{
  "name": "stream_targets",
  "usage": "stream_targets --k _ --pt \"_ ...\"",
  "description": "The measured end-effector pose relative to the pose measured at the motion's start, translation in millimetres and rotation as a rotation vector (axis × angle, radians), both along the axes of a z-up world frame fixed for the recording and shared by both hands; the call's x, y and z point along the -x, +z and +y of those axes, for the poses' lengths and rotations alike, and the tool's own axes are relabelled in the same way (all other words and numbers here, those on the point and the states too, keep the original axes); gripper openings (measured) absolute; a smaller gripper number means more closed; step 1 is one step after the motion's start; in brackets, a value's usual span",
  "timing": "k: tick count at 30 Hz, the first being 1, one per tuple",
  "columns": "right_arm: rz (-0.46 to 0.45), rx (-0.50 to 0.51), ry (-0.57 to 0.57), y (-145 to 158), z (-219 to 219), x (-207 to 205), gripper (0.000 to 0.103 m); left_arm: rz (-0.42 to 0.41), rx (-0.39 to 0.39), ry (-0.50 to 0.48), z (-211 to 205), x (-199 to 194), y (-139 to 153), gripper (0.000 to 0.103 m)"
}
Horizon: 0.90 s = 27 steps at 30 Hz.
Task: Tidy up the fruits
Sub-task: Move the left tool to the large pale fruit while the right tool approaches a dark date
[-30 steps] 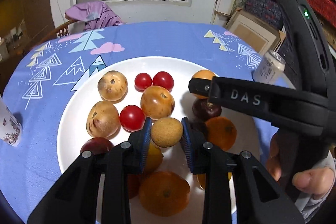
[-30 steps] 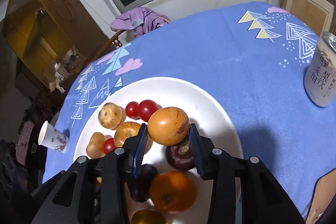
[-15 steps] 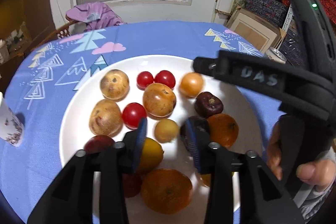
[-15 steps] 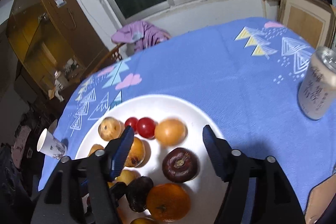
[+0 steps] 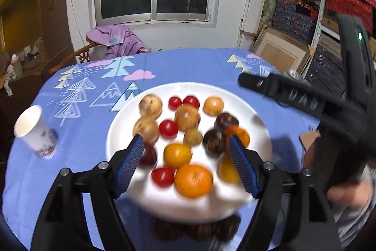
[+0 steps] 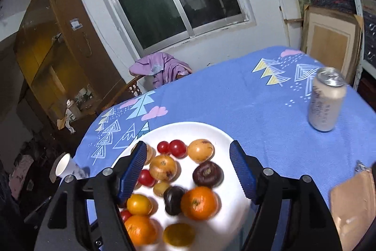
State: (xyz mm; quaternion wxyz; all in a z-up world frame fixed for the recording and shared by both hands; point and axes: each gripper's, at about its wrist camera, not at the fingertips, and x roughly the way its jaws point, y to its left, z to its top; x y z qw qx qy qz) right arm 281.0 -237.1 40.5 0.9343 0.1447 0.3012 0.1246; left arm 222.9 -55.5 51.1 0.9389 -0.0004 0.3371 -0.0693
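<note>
A white plate (image 5: 127,114) on the blue tablecloth holds several fruits: red tomatoes, oranges, dark purple fruits and brown-speckled ones. My left gripper (image 5: 185,140) hovers above the plate's near side, its jaws opening, and nothing is between the blue pads. A small tan fruit (image 5: 192,137) lies loose on the plate below it. My right gripper (image 6: 188,145) hangs over the plate too, its jaws opening and empty. A yellow-orange fruit (image 6: 201,150) rests on the plate beneath it, next to two tomatoes (image 6: 175,147). The picture of the fruit is blurred by motion.
A paper cup (image 5: 35,131) stands left of the plate, a drink can (image 6: 326,100) at the right of the table. A chair with purple cloth (image 5: 117,41) sits behind the table. A brown board (image 6: 352,199) lies at the near right. A hand (image 5: 347,194) grips the other tool's black body (image 5: 305,102).
Both grippers let go of their fruit: the left dropped the small tan one, the right the yellow-orange one. Both opened wide and drew back and up from the plate.
</note>
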Motion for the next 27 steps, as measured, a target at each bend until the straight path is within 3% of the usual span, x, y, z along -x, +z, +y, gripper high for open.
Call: stream_targets --k 2,5,10,14,16,21,27 --pt "-0.019 0.016 0.002 2.4 -2.6 22.4 0.078 -0.004 -0.002 0.012 6.2 20.4 -5.3 0.076" --pt "-0.077 -0.010 0.022 2.7 -12.6 56.7 0.099 -0.004 -0.003 0.042 13.9 49.7 -12.8 0.076" --pt "-0.066 -0.015 0.087 -1.7 -28.1 93.0 0.100 -0.025 0.005 0.044 15.3 92.6 -19.1 0.078" --pt "-0.201 0.005 0.035 3.0 -38.5 118.4 0.100 -0.017 -0.036 0.018 5.3 115.7 -31.6 0.080" --pt "-0.226 0.021 0.010 2.0 -40.9 123.2 0.100 0.004 -0.062 -0.001 -1.0 123.2 -39.5 0.080" --pt "-0.161 0.025 0.017 -2.1 -41.0 122.4 0.100 0.056 -0.070 -0.051 -10.4 121.8 -55.2 0.083" --pt "-0.148 0.021 0.052 -4.5 -36.5 124.9 0.100 0.110 -0.072 -0.042 -10.6 108.2 -71.1 0.083"
